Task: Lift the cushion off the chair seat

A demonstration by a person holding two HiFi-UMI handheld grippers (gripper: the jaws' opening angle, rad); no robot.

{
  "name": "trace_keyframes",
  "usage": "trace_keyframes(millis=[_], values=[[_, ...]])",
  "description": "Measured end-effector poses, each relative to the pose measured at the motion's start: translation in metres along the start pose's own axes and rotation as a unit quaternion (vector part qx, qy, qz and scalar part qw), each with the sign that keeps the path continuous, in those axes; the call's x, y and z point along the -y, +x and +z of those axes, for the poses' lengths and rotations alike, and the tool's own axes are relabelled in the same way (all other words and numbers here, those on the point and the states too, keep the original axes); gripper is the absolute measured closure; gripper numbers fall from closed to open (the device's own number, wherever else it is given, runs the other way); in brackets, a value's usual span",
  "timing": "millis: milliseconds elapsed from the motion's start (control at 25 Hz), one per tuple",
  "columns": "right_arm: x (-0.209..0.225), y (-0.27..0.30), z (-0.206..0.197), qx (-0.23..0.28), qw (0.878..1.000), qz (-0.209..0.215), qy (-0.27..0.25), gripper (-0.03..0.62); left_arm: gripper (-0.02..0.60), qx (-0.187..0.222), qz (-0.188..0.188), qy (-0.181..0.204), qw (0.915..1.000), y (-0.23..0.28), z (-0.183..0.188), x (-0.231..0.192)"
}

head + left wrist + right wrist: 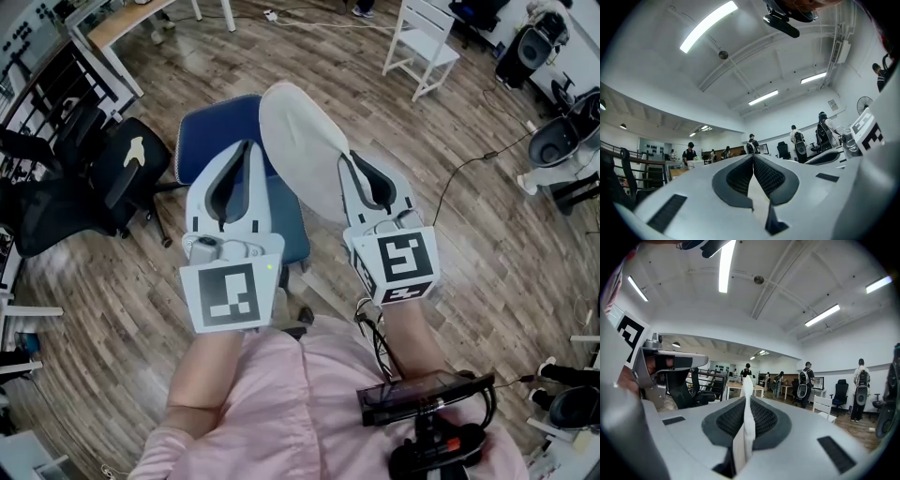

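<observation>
Above the blue chair seat [211, 127], the right gripper [349, 164] clamps the pale cushion [300, 150] by its edge, tilted; the left gripper [246, 148] alongside has its jaws pressed together

left white plastic gripper [246, 148]: jaws together, tips touching. right white plastic gripper [347, 161]: jaws clamped on the edge of the pale fabric cushion [298, 141]. both held forward, side by side.

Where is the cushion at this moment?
Head view, centre: the cushion is clamped by its edge in the right gripper, tilted over the blue chair seat, just right of the left gripper.
</observation>
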State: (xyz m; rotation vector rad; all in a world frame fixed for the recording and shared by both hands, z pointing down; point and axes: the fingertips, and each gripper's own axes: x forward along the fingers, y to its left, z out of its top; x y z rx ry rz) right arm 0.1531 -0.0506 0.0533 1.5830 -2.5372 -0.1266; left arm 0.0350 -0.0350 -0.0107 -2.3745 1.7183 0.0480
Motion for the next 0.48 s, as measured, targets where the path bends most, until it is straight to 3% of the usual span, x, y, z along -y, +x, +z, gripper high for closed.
trace_keyframes(millis=[480], values=[[-0.0015,0.0046,-0.0009,0.002,1.0,0.004,0.001,0.567,0.568,0.001,-0.003,0.007,1.0,0.0024,0.0004,0.0026]])
